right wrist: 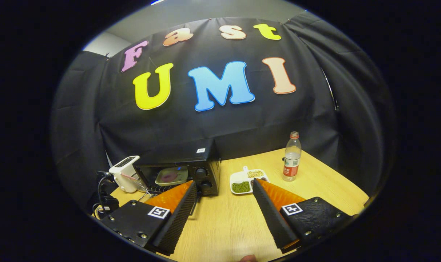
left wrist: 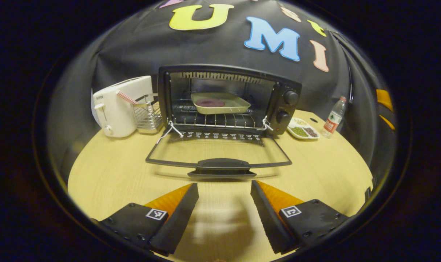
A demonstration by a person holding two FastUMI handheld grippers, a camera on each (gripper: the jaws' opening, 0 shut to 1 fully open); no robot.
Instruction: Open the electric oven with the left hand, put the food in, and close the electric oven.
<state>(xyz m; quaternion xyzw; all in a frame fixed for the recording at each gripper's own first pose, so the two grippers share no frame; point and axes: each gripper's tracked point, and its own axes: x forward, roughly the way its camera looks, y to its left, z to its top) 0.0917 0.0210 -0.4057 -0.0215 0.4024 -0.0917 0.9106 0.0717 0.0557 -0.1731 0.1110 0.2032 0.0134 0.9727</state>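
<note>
Already most of the task looks done. The left gripper (left wrist: 224,203) hangs wide and empty just short of the oven door (left wrist: 220,165), which lies flat open on the table (left wrist: 107,174). Beyond the door, the tray of food (left wrist: 220,102) sits on the electric oven (left wrist: 227,100) rack. The right gripper (right wrist: 224,205) is wide, empty, off the oven's knob side. Closing remains.

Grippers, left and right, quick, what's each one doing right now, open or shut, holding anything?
Left gripper: open, holding nothing, facing the oven door handle.
Right gripper: open, holding nothing, above the table.
</note>
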